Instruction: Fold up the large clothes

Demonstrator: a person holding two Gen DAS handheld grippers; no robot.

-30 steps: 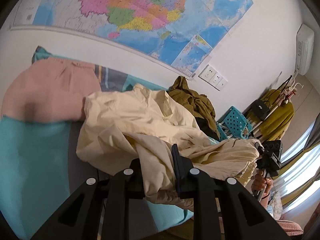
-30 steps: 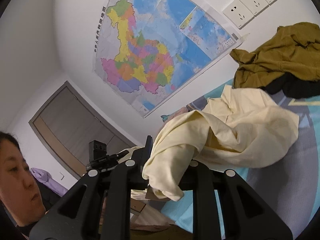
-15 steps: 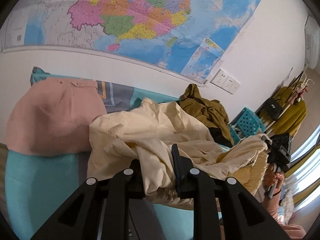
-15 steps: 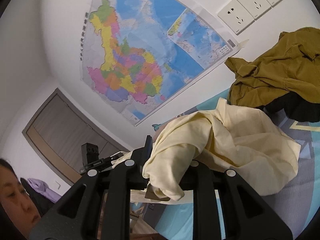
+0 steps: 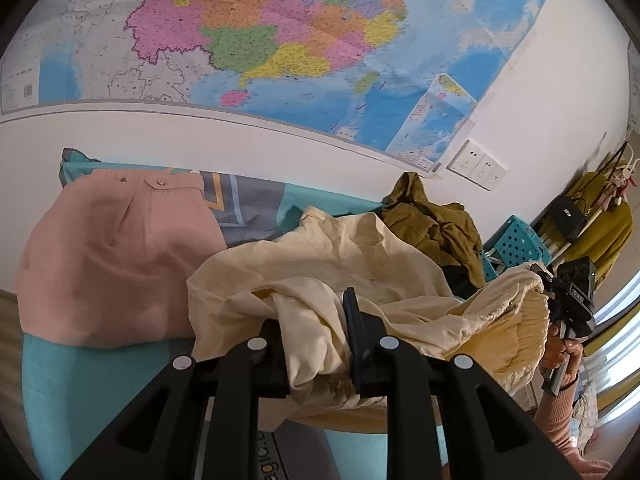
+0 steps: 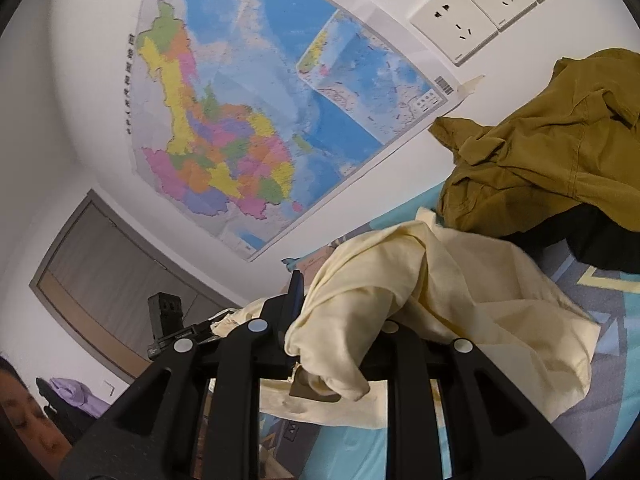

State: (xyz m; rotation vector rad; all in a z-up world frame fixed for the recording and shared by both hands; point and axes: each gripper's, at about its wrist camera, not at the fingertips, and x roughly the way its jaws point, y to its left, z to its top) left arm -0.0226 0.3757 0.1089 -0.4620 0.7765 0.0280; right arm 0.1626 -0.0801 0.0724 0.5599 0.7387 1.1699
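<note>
A large cream garment [image 5: 336, 264] lies crumpled on the bed, and both grippers lift one edge of it. My left gripper [image 5: 316, 332] is shut on a bunch of this cloth, which spills out between its jaws. My right gripper [image 6: 336, 324] is shut on another bunch of the cream garment [image 6: 472, 280] that drapes over its right finger. In the left wrist view the right gripper [image 5: 560, 292] appears at the far right in a person's hand [image 5: 560, 352], with a gathered edge stretched to it. The left gripper [image 6: 208, 324] shows at the left of the right wrist view.
A folded pink garment [image 5: 112, 256] lies at the left on the teal and grey bed sheet [image 5: 72, 392]. An olive garment [image 6: 552, 152] is heaped on a black one [image 6: 600, 248] by the wall. Also in view: map [image 5: 280, 32], sockets [image 6: 476, 16], teal basket [image 5: 516, 240], clothes rack [image 5: 600, 216].
Both grippers have carried the cream garment closer to the wall and slightly up. The map looks larger now. Both holds on the cloth are unchanged.
</note>
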